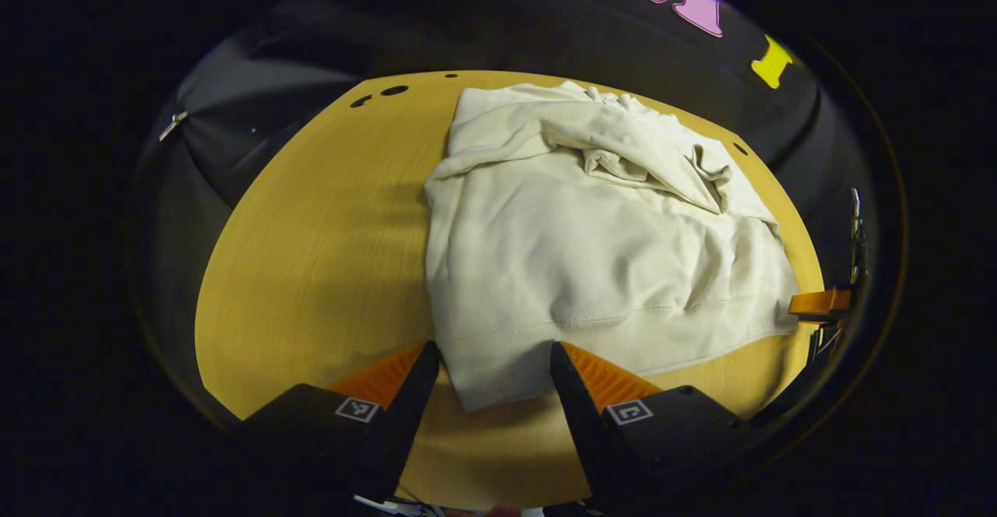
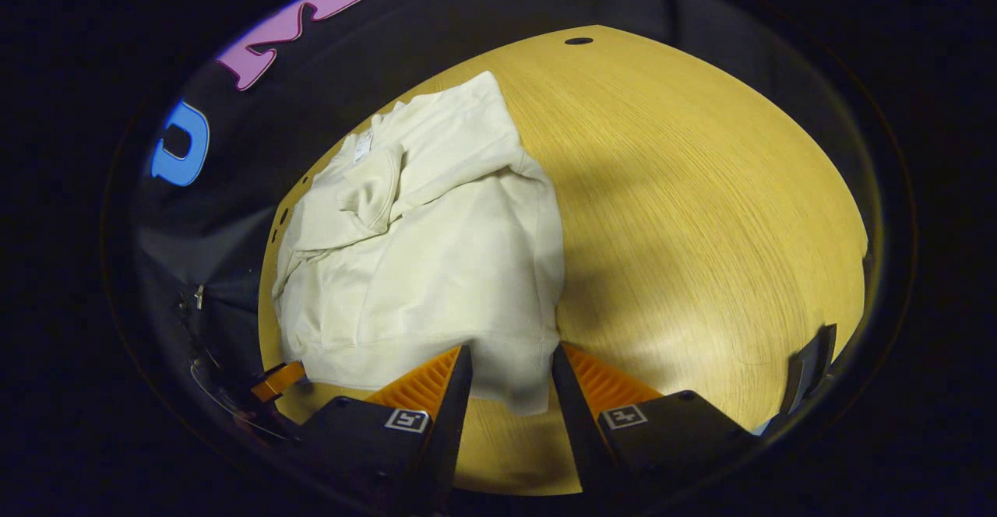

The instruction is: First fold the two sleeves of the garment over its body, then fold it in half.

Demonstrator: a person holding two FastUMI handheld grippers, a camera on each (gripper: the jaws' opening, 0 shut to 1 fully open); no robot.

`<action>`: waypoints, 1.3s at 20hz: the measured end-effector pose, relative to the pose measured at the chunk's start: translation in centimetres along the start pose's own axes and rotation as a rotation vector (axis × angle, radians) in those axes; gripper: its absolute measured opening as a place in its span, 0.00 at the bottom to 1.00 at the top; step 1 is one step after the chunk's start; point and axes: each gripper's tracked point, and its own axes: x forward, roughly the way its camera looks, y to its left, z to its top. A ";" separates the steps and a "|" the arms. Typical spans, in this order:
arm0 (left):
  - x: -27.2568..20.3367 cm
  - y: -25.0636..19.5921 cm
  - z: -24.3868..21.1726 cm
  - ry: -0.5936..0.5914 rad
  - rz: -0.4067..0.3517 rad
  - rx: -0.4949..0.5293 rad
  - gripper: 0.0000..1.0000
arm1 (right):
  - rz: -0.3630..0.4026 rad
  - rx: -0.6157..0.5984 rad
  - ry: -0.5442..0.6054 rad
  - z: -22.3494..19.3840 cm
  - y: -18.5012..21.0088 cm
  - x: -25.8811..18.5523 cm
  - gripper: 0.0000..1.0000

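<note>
The garment, a cream sweatshirt, lies on the wooden table, with both sleeves already folded across its upper body, where they form a crumpled pile near the collar. The hem faces the two grippers.

Left gripper: positioned at the hem corner nearest to it. The fingers stand apart, one on either side of that corner. The fabric lies between them, but the jaws are spread wider than the cloth and do not press on it; the gripper is released.

Right gripper: positioned at the other hem corner. Its fingers also stand apart with the corner of the hem between them. Whether either pad touches the fabric cannot be determined; no clamping is visible, so it is also released.

In the left gripper view, the right gripper appears at the far right edge, beside the hem. In the right gripper view, the left gripper appears at the lower left, beside the opposite hem corner.

The garment occupies one half of the table. Small dark holes are visible in the tabletop beyond the garment
</note>
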 end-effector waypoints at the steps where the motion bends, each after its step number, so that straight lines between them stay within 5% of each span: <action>1: 0.0 -0.2 0.0 0.008 0.005 0.031 0.91 | -0.013 -0.010 0.000 0.0 0.1 0.2 0.65; 4: 0.3 -0.7 0.3 0.019 0.024 0.019 0.91 | -0.092 -0.108 -0.018 -0.1 0.2 0.8 0.61; 5: 0.3 -0.9 0.3 0.010 0.025 0.018 0.88 | -0.125 -0.166 -0.024 -0.2 0.3 1.0 0.48; 6: 0.4 -1.4 0.3 0.000 0.014 0.027 0.88 | -0.161 -0.238 -0.037 -0.2 0.4 1.1 0.60; 7: 0.4 -1.8 0.3 -0.014 0.003 0.054 0.80 | -0.199 -0.320 -0.050 -0.3 0.4 1.4 0.60; 8: 0.5 -2.5 0.4 -0.033 -0.014 0.094 0.66 | -0.196 -0.384 -0.075 -0.1 1.1 1.4 0.48; 9: 0.5 -3.1 0.4 -0.055 -0.023 0.138 0.48 | -0.176 -0.409 -0.091 -0.4 2.3 1.9 0.56; 11: 0.8 -3.5 0.6 -0.100 0.016 0.243 0.24 | -0.166 -0.429 -0.122 -0.5 2.7 2.0 0.15; 13: 0.6 -3.6 0.9 -0.121 0.064 0.323 0.13 | -0.134 -0.410 -0.121 -0.5 2.8 1.8 0.08; 18: -0.8 -3.3 2.8 -0.125 -0.033 0.135 0.06 | -0.025 -0.262 -0.210 1.9 4.4 -1.2 0.05; 26: -6.3 -2.9 11.1 -0.282 -0.097 -0.013 0.06 | 0.076 -0.144 -0.390 9.4 8.2 -5.9 0.05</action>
